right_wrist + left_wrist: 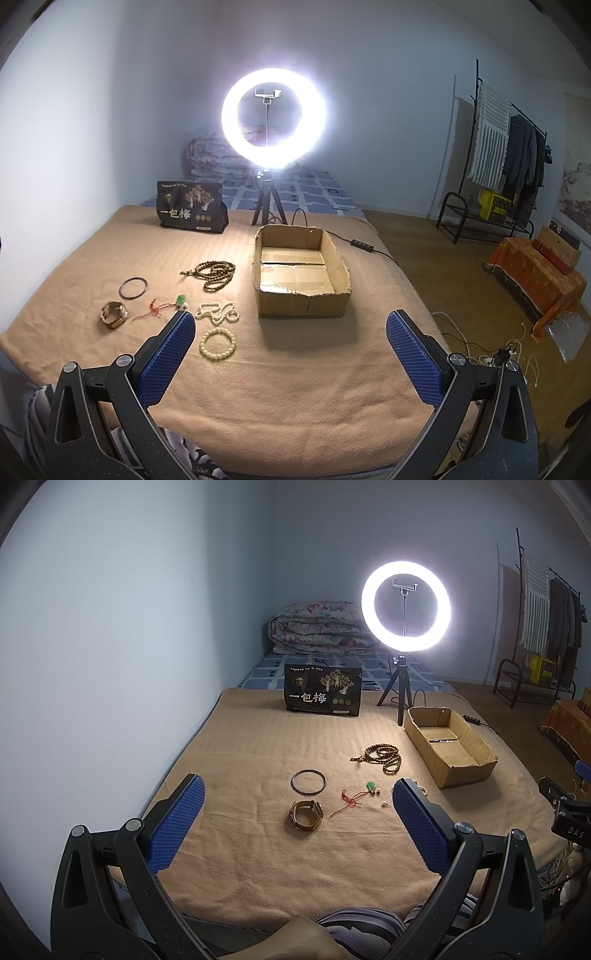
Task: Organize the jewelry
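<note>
While nothing has gone into the cardboard box (301, 273) yet, all the jewelry lies loose on the tan blanket (295, 387) covering the bed, w/ both grippers hovering above the near edge. Left gripper (298, 825): jaws wide apart, empty. Right gripper (290, 354): same, jaws apart, nothing between them.

Layout, right wrist view: box sits right of centre, open top, empty inside. Left of it, dark bead necklace (214, 273) in a loose heap. Nearer, a white bead string (218, 313) and just below it a cream bead bracelet (217, 343), close to the right gripper's left pad. Further left: thin dark bangle (133, 288), watch (114, 314), red cord w/ green pendant (166, 307).

Handling, my guess: beads are light but floppy and will trail, so pinch the necklace at its bunched middle, not a stray end. Bracelet is prob. elastic; grab across one side of the ring. Bangle is stiff, thin, likely slippery and lies flat on soft cloth, so press in and nip the rim. Watch is heaviest; take it across the strap. Cord is the fiddliest; go for the pendant.
</note>
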Available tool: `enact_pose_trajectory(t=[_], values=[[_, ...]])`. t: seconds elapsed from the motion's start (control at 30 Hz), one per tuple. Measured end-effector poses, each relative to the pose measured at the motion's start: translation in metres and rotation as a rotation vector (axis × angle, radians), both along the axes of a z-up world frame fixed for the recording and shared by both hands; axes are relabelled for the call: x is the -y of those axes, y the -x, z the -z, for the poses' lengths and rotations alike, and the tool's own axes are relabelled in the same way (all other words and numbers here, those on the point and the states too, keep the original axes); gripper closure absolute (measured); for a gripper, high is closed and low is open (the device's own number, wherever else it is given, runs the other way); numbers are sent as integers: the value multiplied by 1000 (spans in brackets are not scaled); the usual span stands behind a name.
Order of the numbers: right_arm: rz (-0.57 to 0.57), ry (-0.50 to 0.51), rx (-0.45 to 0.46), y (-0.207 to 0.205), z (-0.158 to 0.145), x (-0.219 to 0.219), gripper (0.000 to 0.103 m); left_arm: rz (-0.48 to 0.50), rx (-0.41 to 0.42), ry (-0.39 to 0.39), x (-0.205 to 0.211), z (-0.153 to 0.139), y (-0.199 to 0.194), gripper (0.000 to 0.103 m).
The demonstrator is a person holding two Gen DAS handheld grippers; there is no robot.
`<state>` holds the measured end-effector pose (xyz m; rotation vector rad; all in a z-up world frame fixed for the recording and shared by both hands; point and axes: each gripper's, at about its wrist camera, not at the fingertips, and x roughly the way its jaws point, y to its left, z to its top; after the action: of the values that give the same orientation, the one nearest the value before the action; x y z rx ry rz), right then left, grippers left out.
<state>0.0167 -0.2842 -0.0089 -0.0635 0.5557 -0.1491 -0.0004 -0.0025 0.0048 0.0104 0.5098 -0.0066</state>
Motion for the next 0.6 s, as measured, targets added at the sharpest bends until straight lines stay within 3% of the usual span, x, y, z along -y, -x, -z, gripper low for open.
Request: enact_pose_trajectory(t=[0.6], values=[[-9, 10, -44, -29, 25, 1, 0, -14, -59, -2, -10, 30, -39, 0]])
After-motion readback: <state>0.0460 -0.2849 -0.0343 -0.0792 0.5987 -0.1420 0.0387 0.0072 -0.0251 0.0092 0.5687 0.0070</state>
